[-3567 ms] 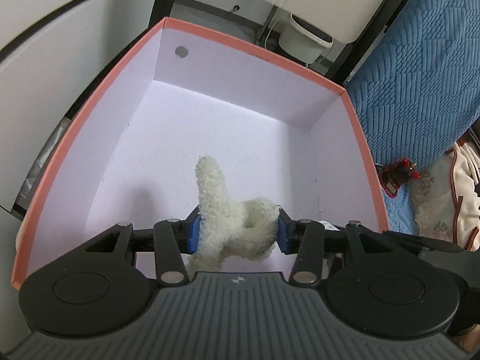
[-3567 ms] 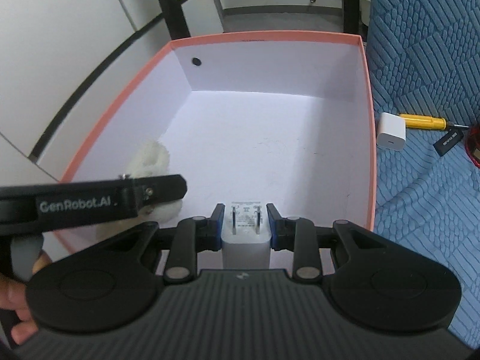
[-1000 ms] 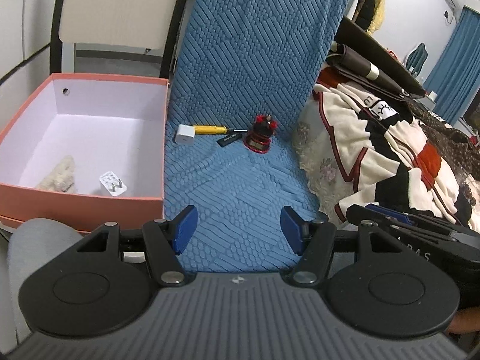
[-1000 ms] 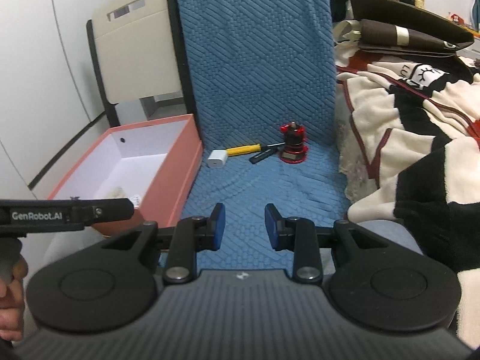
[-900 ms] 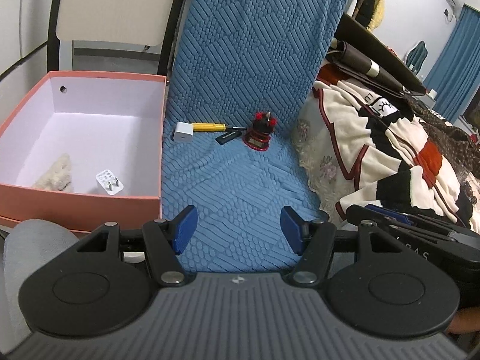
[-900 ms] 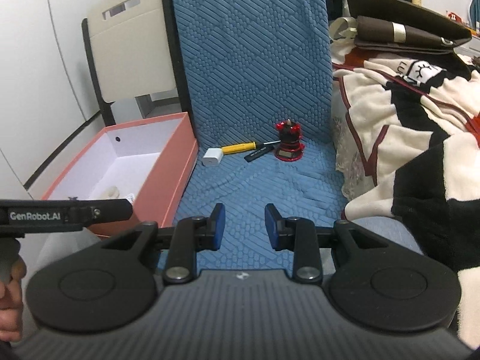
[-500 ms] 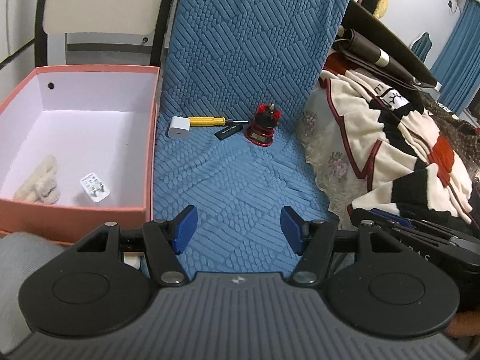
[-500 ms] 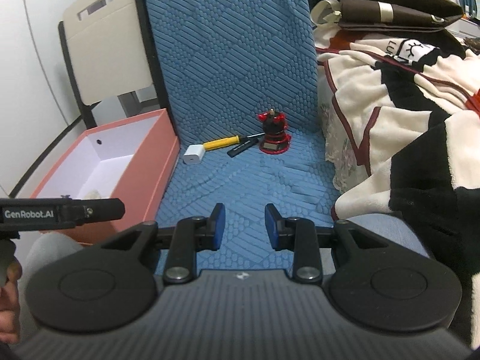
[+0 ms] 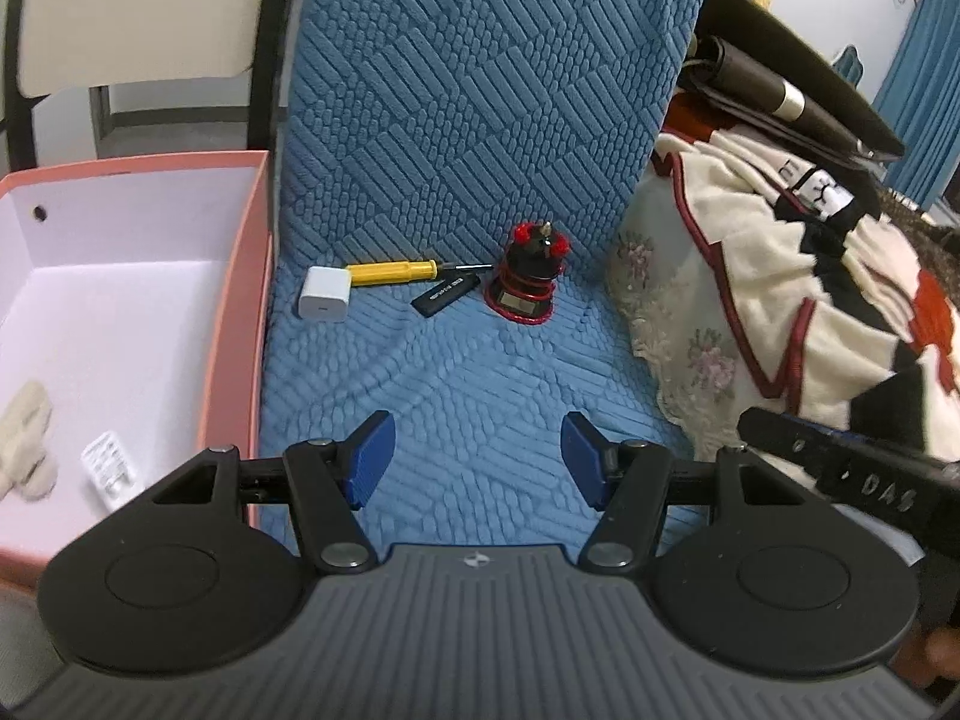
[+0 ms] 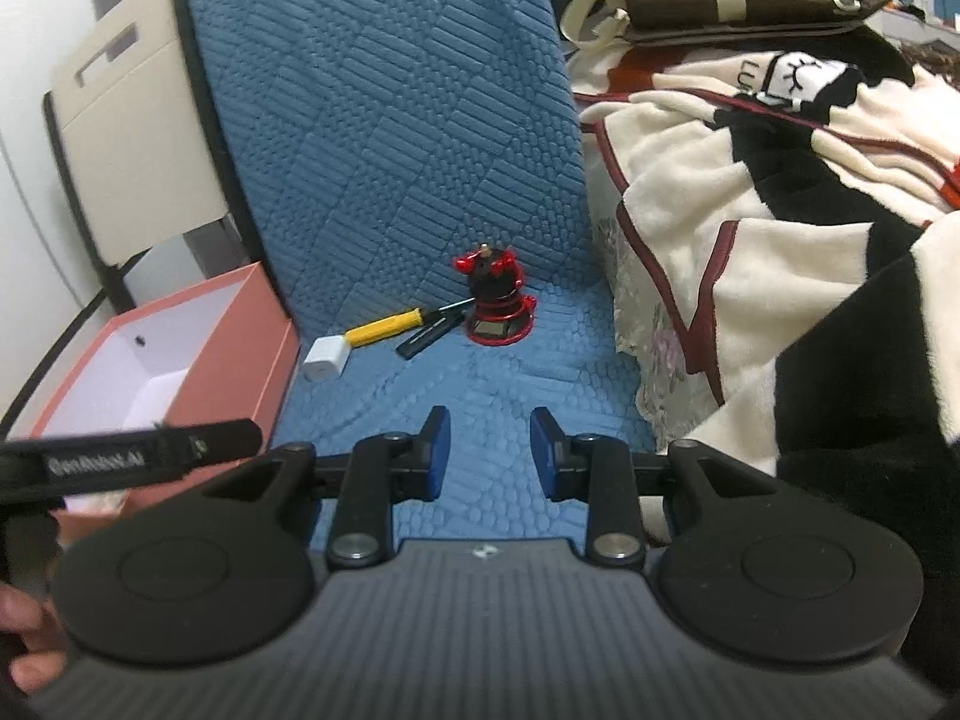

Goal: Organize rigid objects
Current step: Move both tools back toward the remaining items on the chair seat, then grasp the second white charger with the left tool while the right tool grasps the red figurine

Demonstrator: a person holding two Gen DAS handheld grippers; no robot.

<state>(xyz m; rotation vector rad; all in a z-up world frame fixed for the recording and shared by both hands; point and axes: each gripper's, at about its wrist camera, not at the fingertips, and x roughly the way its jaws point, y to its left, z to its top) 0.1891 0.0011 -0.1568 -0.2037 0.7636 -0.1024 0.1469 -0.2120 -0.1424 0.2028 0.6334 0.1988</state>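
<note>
On the blue quilted cushion (image 9: 456, 372) lie a white charger cube (image 9: 324, 301), a yellow-handled screwdriver (image 9: 393, 272), a black USB stick (image 9: 447, 296) and a red-and-black ball-head mount (image 9: 531, 282). They also show in the right wrist view: cube (image 10: 326, 360), screwdriver (image 10: 387, 327), stick (image 10: 429, 334), mount (image 10: 495, 303). The pink box (image 9: 240, 276) at left holds a fluffy white toy (image 9: 24, 432) and a white plug adapter (image 9: 108, 462). My left gripper (image 9: 477, 459) is open and empty above the cushion's near part. My right gripper (image 10: 489, 459) is open and empty, also short of the objects.
A cream, black and red blanket (image 9: 798, 276) is heaped at the right, with a dark bag (image 10: 738, 0) on top. A beige folding chair (image 10: 120, 108) stands behind the box. The pink box (image 10: 240, 336) borders the cushion's left edge.
Both grippers released the toy and the adapter into the box, pulled back, and have since moved forward and rightward toward the objects on the cushion. Both stay open.
</note>
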